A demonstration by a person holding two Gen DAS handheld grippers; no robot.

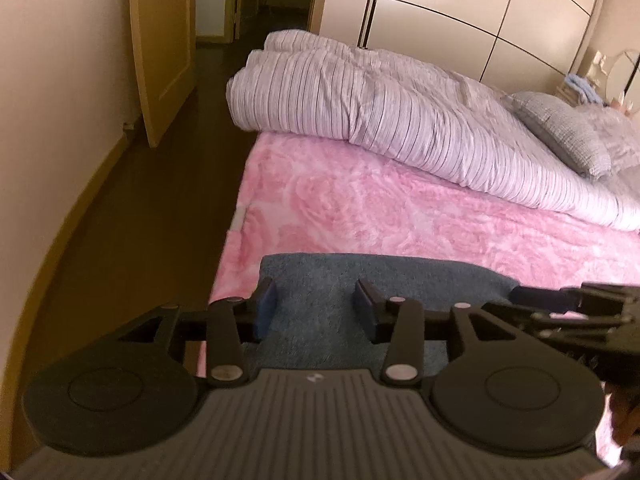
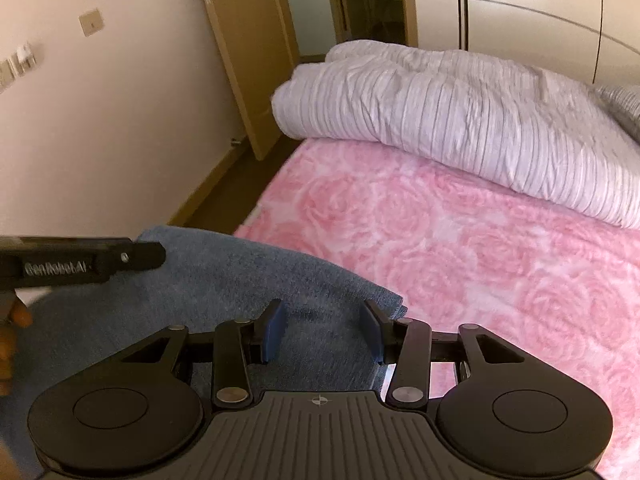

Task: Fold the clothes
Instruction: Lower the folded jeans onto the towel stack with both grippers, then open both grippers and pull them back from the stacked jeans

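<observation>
A blue-grey fleecy garment (image 1: 340, 276) lies flat on the pink rose-patterned bedspread (image 1: 400, 208) near the bed's left edge; it also shows in the right wrist view (image 2: 224, 280). My left gripper (image 1: 316, 292) is open, its blue-padded fingers spread above the garment and holding nothing. My right gripper (image 2: 324, 320) is open too, above the garment's right part near its corner. The right gripper's body shows at the right edge of the left wrist view (image 1: 580, 312); the left gripper's body shows at the left of the right wrist view (image 2: 80, 262).
A folded striped duvet (image 1: 380, 120) lies across the far side of the bed, with a grey pillow (image 1: 560, 132) to its right. Dark floor (image 1: 140, 220) runs along the bed's left side. A wooden door (image 1: 160, 40) stands open. Wardrobe panels (image 1: 480, 12) stand behind the bed.
</observation>
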